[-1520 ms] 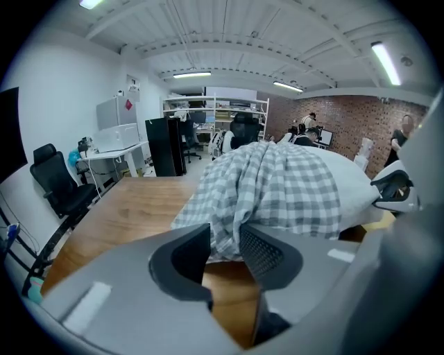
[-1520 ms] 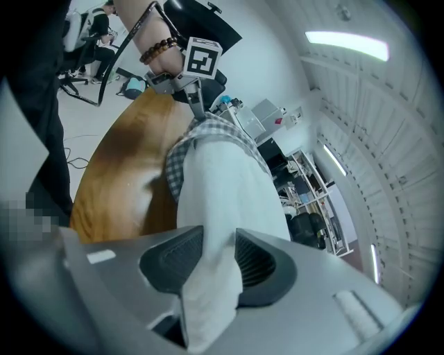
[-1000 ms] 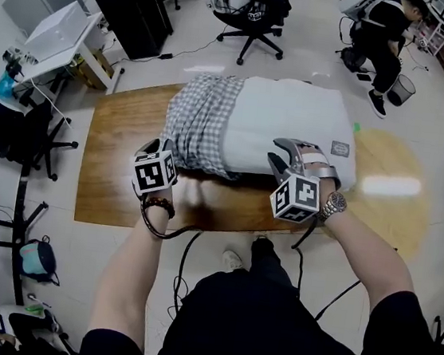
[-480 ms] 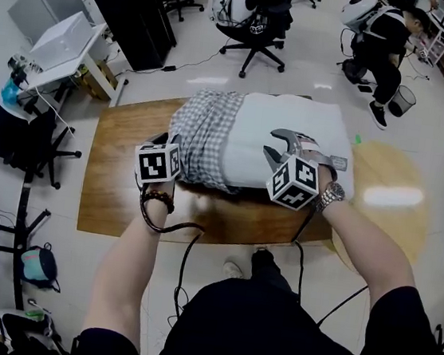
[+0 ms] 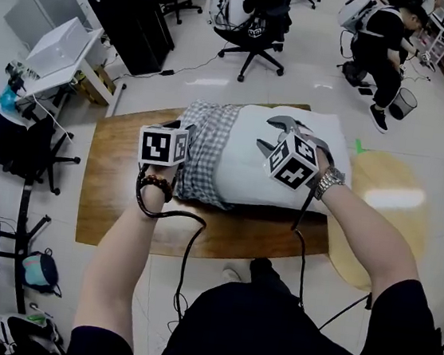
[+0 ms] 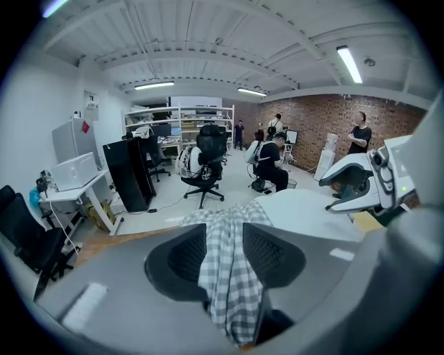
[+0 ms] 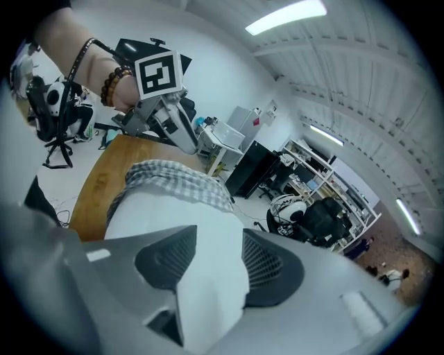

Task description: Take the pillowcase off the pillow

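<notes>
A white pillow lies on a wooden table. The grey checked pillowcase is bunched over its left end. My left gripper hangs at the left edge of the bunch. In the left gripper view a strip of the checked pillowcase runs up between the pads of the left gripper, touching both. My right gripper is above the bare pillow; in its own view the right gripper is shut on a fold of white pillow. Both sets of jaws have just been opening a little.
A black office chair and a seated person are beyond the table. A black cabinet and a white desk stand at the back left. A round yellow surface adjoins the table's right end. Cables hang from both grippers.
Both grippers have risen and moved from the table's near edge out over the pillow. The left one has drawn the checked cloth up with it.
</notes>
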### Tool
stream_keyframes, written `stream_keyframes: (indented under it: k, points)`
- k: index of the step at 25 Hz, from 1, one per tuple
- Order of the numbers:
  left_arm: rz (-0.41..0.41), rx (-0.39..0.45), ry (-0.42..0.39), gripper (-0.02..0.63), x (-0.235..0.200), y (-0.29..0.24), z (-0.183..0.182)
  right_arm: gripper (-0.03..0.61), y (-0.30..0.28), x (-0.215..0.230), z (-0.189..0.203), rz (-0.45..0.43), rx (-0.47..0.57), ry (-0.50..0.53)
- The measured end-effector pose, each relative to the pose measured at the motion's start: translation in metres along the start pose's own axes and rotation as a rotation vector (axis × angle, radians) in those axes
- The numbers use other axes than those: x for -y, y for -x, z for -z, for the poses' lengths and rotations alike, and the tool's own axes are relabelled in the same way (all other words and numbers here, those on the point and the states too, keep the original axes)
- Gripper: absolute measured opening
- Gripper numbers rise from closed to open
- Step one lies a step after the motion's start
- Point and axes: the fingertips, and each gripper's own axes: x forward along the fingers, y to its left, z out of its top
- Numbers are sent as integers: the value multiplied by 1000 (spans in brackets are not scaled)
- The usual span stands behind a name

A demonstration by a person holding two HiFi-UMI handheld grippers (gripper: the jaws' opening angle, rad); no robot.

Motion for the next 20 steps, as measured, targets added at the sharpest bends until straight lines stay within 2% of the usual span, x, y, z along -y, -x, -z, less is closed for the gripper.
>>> stream_keyframes:
  k: [9, 14, 20]
  points:
    - [101, -79, -37, 206, 2, -51, -67, 230, -37, 68, -14, -138, -11, -121]
    - [135, -126, -53, 239, -1, -87, -83, 247, -68, 90, -12, -226, -23, -210]
    - [205, -227, -56, 256, -2, -131, -92, 274, -109, 115, 0, -320, -45, -279]
